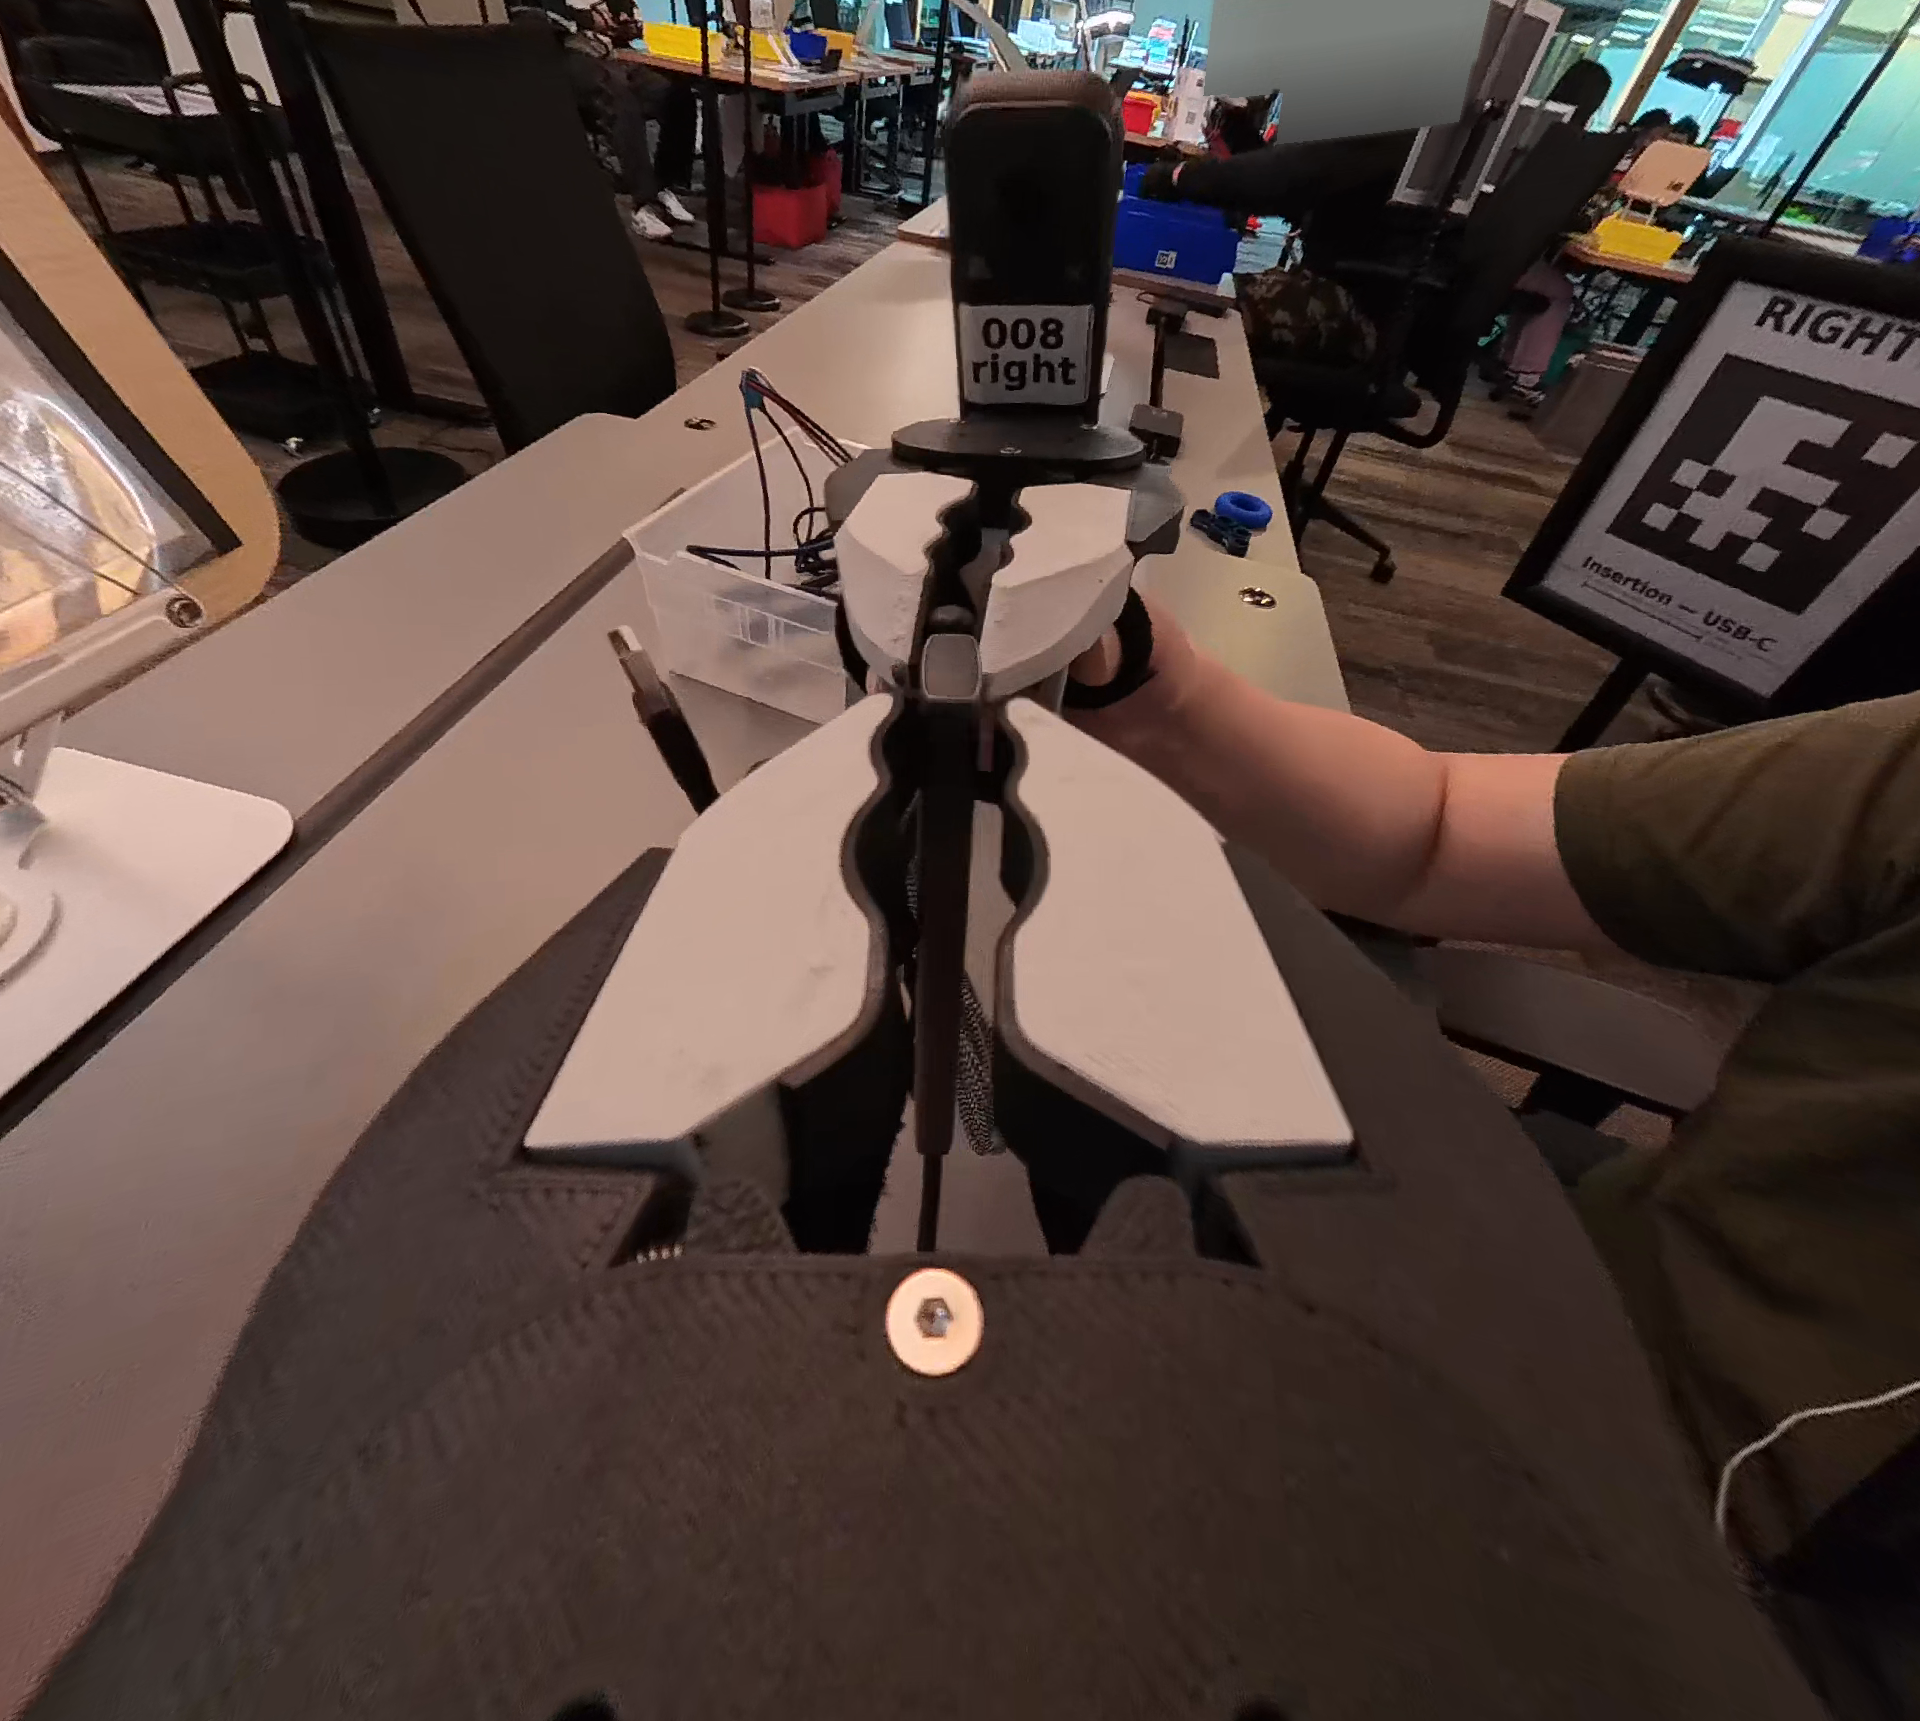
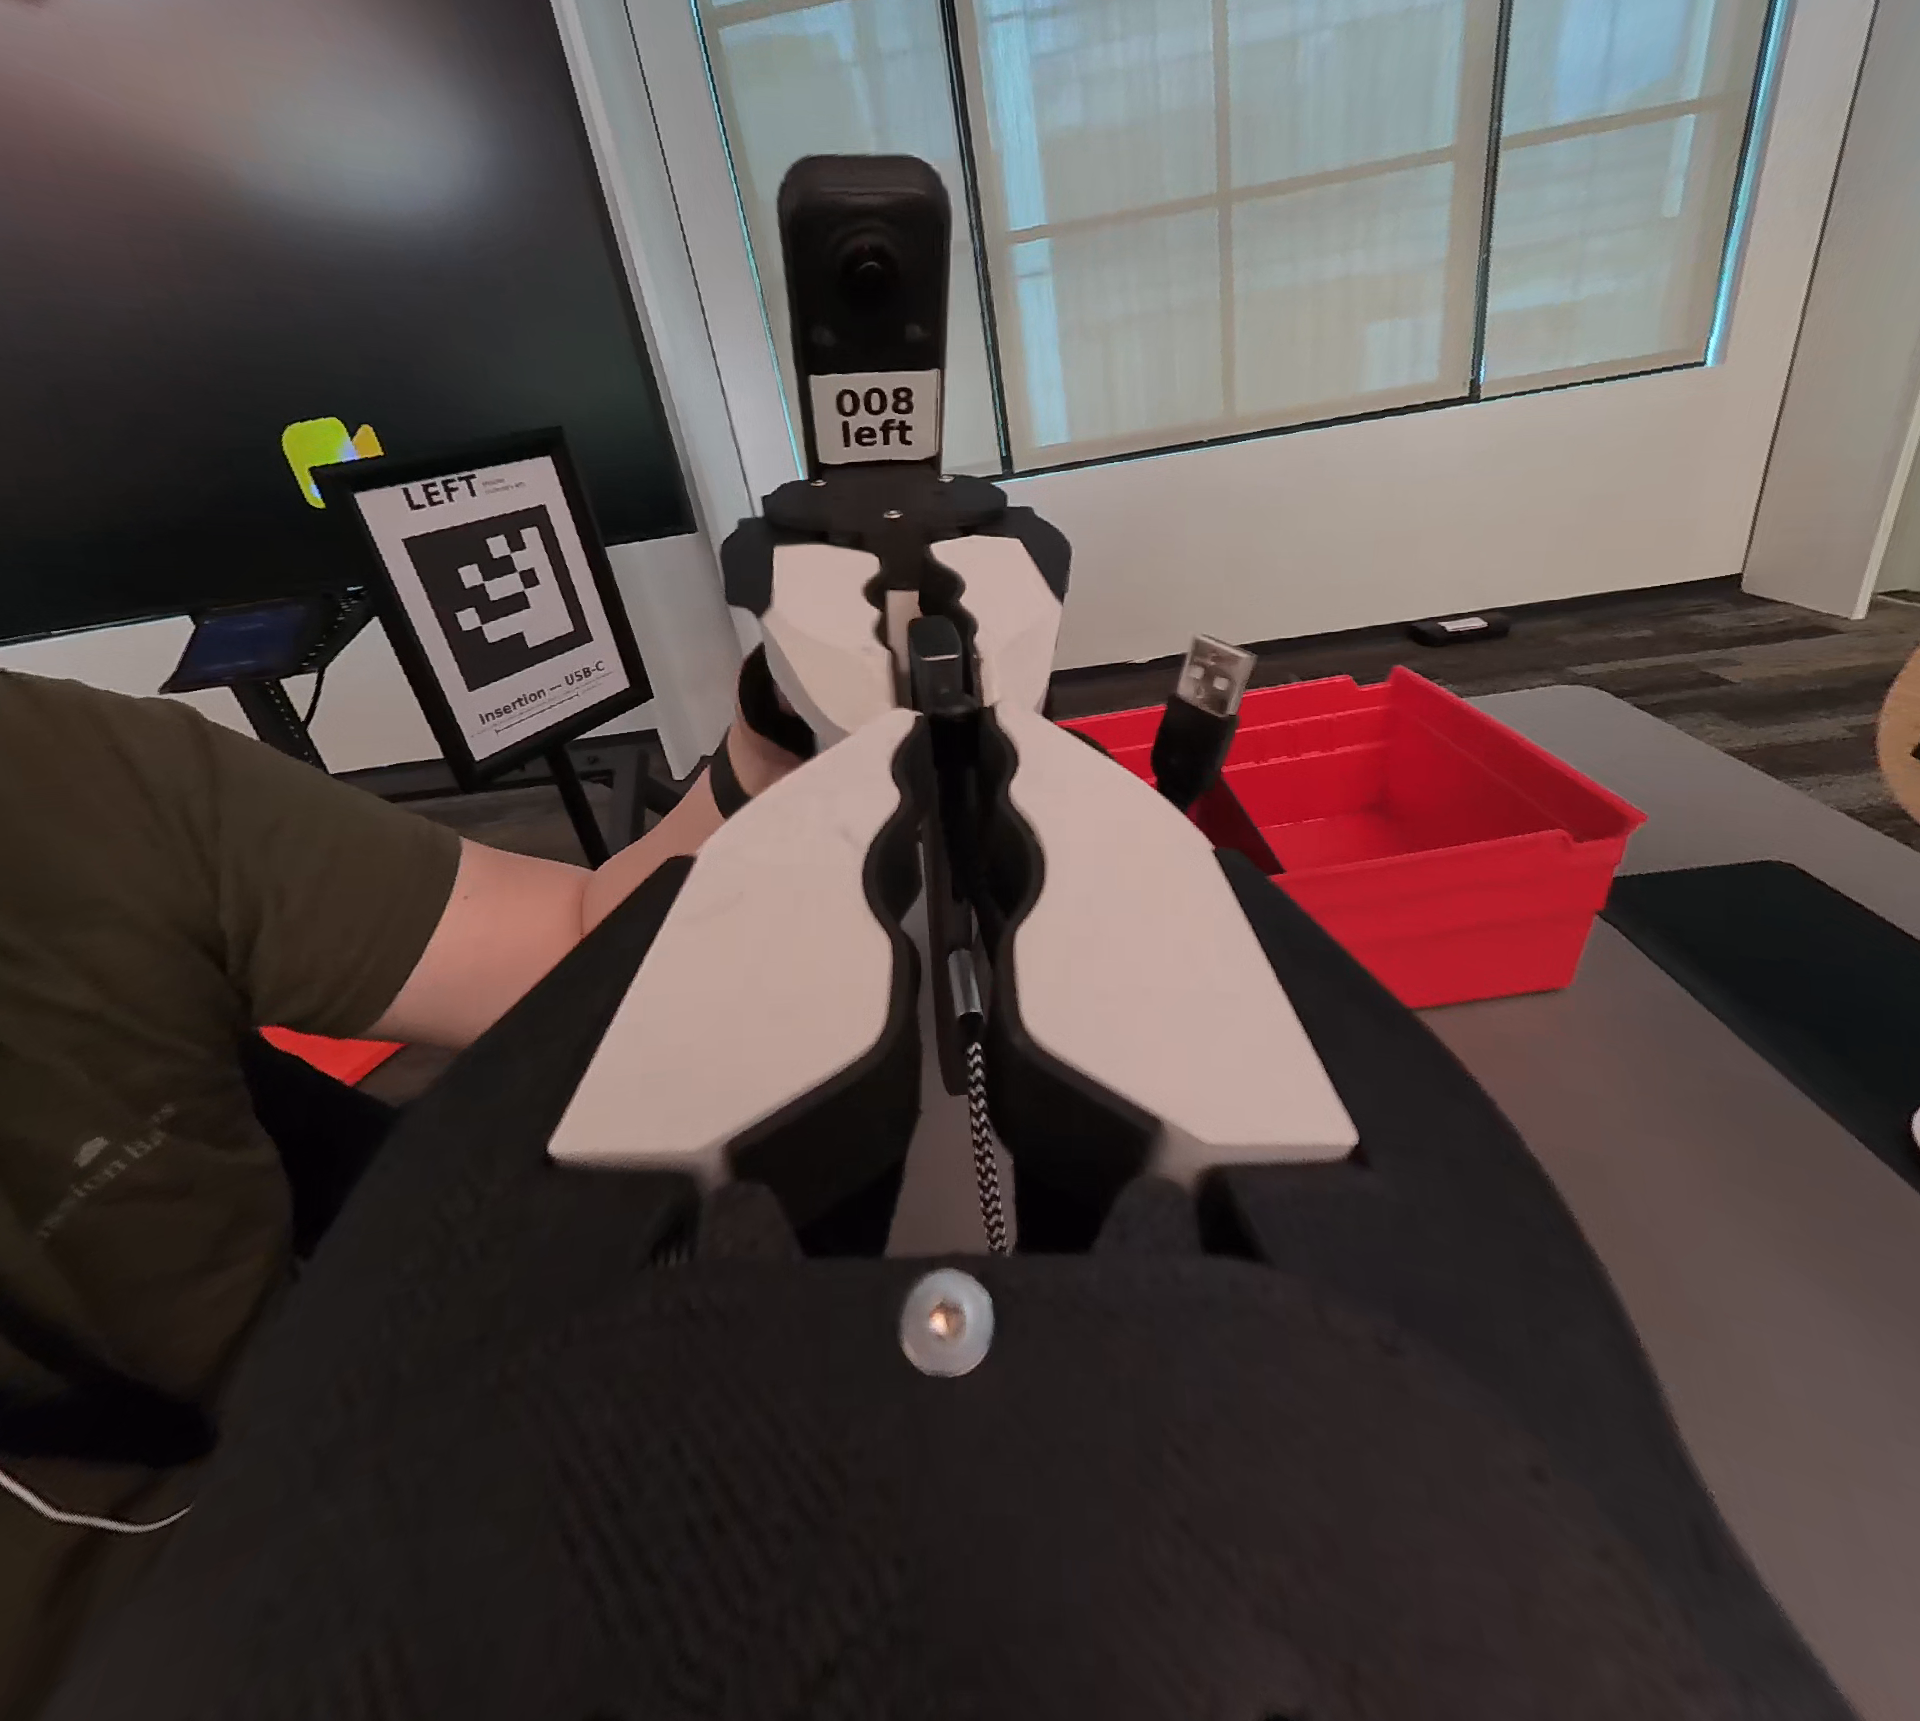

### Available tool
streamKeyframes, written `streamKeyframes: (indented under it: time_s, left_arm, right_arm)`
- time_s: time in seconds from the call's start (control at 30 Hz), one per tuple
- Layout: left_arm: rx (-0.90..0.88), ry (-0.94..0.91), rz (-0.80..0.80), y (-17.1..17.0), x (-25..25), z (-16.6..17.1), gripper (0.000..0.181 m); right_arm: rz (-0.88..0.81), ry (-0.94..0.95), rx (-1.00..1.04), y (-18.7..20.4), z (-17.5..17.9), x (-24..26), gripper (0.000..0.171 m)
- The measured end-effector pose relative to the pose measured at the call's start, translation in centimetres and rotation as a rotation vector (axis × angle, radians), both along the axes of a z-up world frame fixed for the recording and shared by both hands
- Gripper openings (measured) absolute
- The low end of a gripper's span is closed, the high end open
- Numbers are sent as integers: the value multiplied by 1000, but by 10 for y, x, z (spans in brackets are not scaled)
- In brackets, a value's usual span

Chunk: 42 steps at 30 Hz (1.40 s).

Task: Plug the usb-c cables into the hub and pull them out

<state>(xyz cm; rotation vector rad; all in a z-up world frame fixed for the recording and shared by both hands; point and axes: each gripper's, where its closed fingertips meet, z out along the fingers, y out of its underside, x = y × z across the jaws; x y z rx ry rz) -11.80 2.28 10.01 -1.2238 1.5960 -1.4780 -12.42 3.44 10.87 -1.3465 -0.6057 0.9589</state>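
Note:
In the left wrist view my left gripper is shut on a thin dark hub, seen edge-on, with a braided cable beside it. My right gripper faces it tip to tip. In the right wrist view my right gripper is shut on a usb-c plug with a braided cable. The plug's front end meets the dark hub held in the left gripper. I cannot tell how deep it sits. A black USB-A plug sticks up beside the grippers; it also shows in the left wrist view.
A clear plastic box with wires stands on the grey table behind the right gripper. A red bin stands to the right of the left gripper. Framed marker signs stand off the table. A white stand base is at the left. Both grippers' tips are close together, under 4 cm apart.

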Motion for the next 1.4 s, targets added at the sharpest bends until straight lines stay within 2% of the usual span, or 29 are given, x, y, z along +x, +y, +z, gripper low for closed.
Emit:
streamKeyframes:
  time_s: [0.4, 0.73, 0.97, 1.17, 1.2, 1.23, 1.27, 1.4]
  left_arm:
    - [-42, -33, -40, 0, -4, 7, 9]
    - [1, 36, -55, 1, -7, -5, 9]
    - [0, 60, -33, 6, -4, -11, 9]
    - [-9, 43, -29, 4, -2, -4, 9]
    - [-18, 38, -24, 4, -1, -3, 9]
    - [-31, 31, -7, 5, 0, -1, 9]
    - [-47, 18, 12, 9, 1, 1, 9]
    - [-113, -24, 33, 20, -4, 10, 9]
  right_arm:
    - [11, 28, 15, -3, 5, -1, 9]
    - [-24, -80, -9, -1, -7, -7, 9]
    - [-38, -63, -35, 4, -12, -5, 9]
    - [9, -36, -39, 2, -5, -2, 9]
    - [4, -29, -40, 4, -6, 1, 15]
    - [-12, -10, -44, 7, -6, 5, 34]
    - [9, 9, -43, 7, -7, 7, 42]
    - [100, 41, -34, 3, -14, 9, 48]
